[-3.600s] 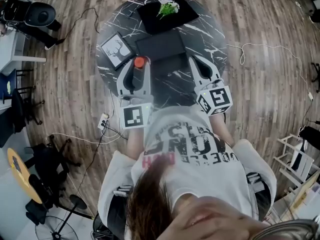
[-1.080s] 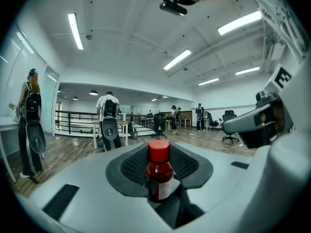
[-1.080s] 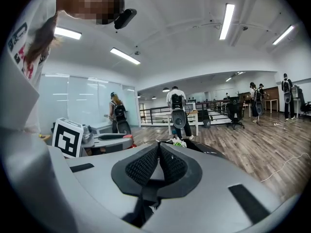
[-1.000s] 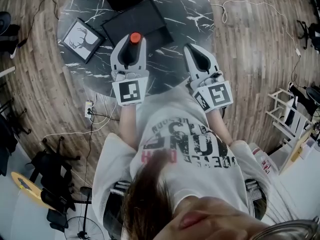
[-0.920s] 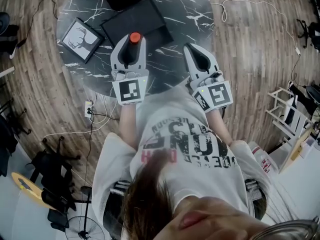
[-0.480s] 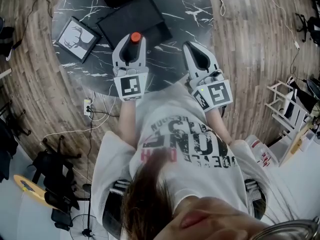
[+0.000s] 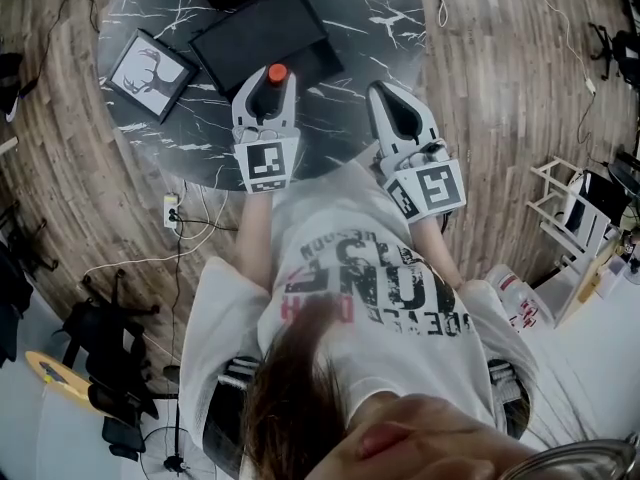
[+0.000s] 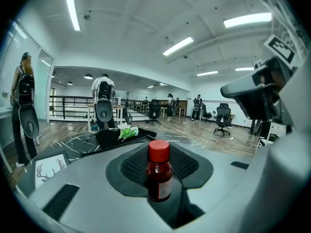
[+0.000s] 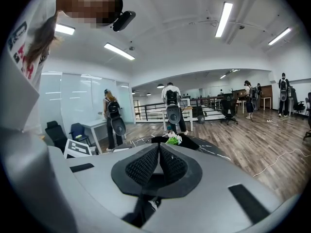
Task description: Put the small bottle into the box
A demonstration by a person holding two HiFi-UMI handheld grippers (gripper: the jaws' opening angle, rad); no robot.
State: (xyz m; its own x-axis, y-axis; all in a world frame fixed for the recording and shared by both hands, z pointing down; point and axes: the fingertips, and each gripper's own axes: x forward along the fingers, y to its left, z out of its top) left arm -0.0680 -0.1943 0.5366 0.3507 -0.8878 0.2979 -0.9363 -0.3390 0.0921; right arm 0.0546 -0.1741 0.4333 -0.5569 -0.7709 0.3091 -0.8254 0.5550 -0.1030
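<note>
A small dark bottle (image 8: 159,174) with a red cap (image 7: 277,72) stands upright between the jaws of my left gripper (image 7: 268,80), which is shut on it. In the head view the cap sits just at the near edge of the flat black box (image 7: 262,34) on the black marble table (image 7: 355,18). To the right, my right gripper (image 7: 386,95) hovers over the table's near rim. In the right gripper view its ribbed pads (image 9: 146,165) meet with nothing between them.
A framed deer picture (image 7: 149,65) lies on the table left of the box. A black tray with a green sprig (image 8: 127,131) sits at the table's far side. Cables and a power strip (image 7: 171,209) lie on the wooden floor. Other people stand far off in the room.
The left gripper still holds the bottle and has moved from the box's near left corner up to its near edge. The head view has drifted slightly. The right gripper has barely moved.
</note>
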